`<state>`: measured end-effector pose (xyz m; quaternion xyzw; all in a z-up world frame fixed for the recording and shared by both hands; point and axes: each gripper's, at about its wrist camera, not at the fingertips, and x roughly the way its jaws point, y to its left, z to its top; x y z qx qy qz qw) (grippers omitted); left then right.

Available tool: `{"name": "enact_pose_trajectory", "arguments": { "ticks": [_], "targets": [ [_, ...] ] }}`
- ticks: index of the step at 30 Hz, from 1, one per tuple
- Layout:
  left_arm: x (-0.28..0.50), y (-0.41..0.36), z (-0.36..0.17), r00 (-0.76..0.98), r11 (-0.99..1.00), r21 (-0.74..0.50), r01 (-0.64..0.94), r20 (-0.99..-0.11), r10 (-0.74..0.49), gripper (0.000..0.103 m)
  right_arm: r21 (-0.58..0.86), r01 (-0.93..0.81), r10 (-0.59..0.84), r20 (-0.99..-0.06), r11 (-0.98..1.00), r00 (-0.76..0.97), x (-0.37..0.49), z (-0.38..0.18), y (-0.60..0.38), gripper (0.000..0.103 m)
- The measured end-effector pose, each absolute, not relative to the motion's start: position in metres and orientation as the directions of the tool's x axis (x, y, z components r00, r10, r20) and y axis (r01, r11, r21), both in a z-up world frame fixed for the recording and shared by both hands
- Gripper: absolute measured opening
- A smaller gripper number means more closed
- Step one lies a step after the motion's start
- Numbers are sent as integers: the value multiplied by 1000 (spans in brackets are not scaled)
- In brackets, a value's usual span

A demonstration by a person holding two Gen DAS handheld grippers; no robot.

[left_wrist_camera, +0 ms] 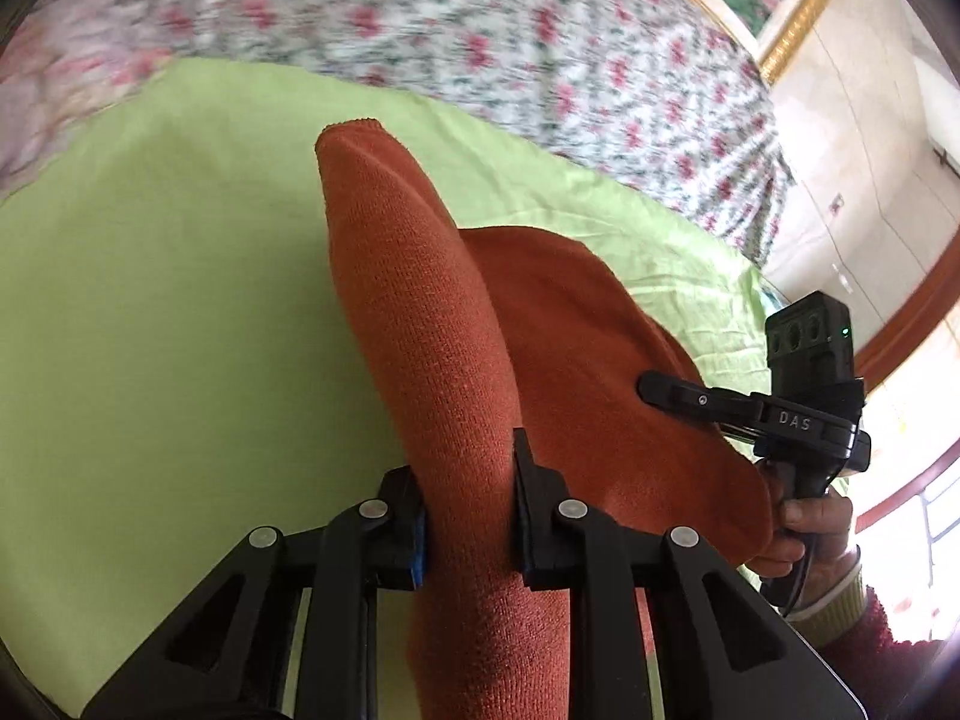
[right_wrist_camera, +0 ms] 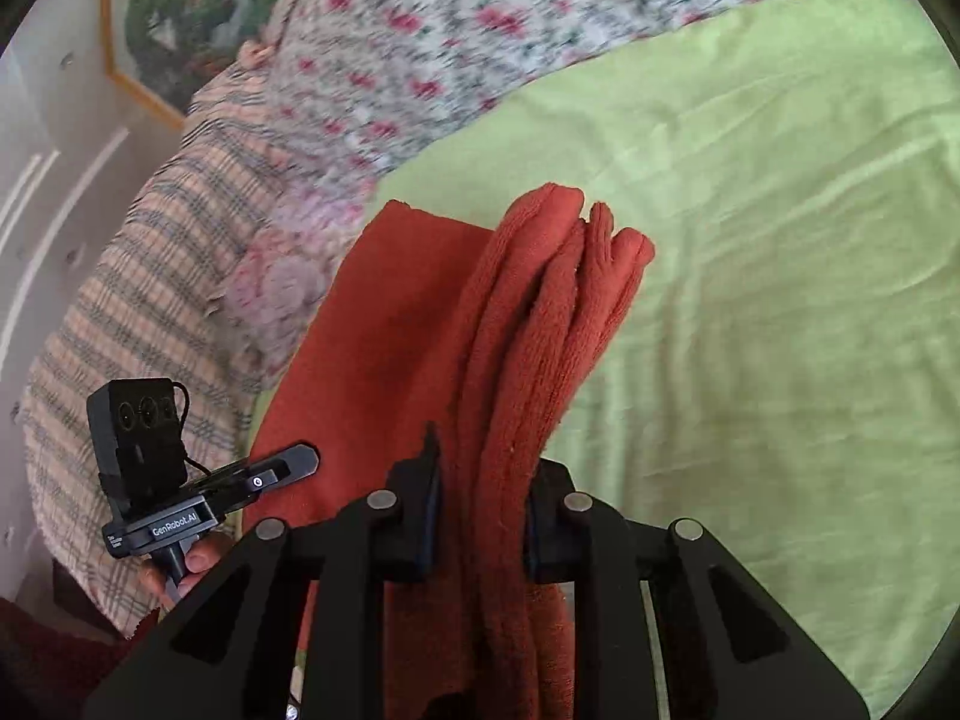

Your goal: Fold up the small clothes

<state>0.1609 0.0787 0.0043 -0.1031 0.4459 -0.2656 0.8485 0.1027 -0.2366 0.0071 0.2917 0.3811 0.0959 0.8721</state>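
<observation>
A rust-red terry cloth (left_wrist_camera: 444, 348) hangs above a light green sheet (left_wrist_camera: 150, 312). My left gripper (left_wrist_camera: 468, 498) is shut on one bunched end of it. The cloth spreads right toward my right gripper (left_wrist_camera: 678, 396), which is seen from the side there. In the right wrist view my right gripper (right_wrist_camera: 480, 516) is shut on the other end, where several folded layers of the cloth (right_wrist_camera: 540, 312) stick out past the fingers. The left gripper (right_wrist_camera: 282, 468) shows at lower left against the cloth's flat part.
The green sheet (right_wrist_camera: 780, 300) lies over a bed with a pink floral cover (left_wrist_camera: 480, 30). A plaid blanket (right_wrist_camera: 132, 300) lies at the bed's left in the right wrist view. A gold-framed picture (right_wrist_camera: 162, 12) hangs on the wall.
</observation>
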Motion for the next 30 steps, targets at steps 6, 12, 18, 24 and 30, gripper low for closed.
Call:
{"name": "enact_pose_trajectory", "arguments": {
  "ticks": [6,12,18,24,30],
  "targets": [
    [142,119,-36,443,886,-361,291,-770,-459,28,568,80,411,-679,819,609,117,-37,-190,22],
    [143,128,-40,457,888,-383,253,-762,-459,43,511,148,341,-734,847,587,112,-45,-188,35],
    [155,139,-35,501,906,-380,185,-757,-420,57,356,201,162,-767,913,621,105,-16,-186,50],
    [169,142,-32,515,912,-381,151,-757,-402,57,385,143,192,-708,912,680,130,14,-183,36],
    [181,135,-37,499,914,-379,145,-770,-398,57,398,166,218,-753,902,621,168,-9,-180,25]
  ]
}}
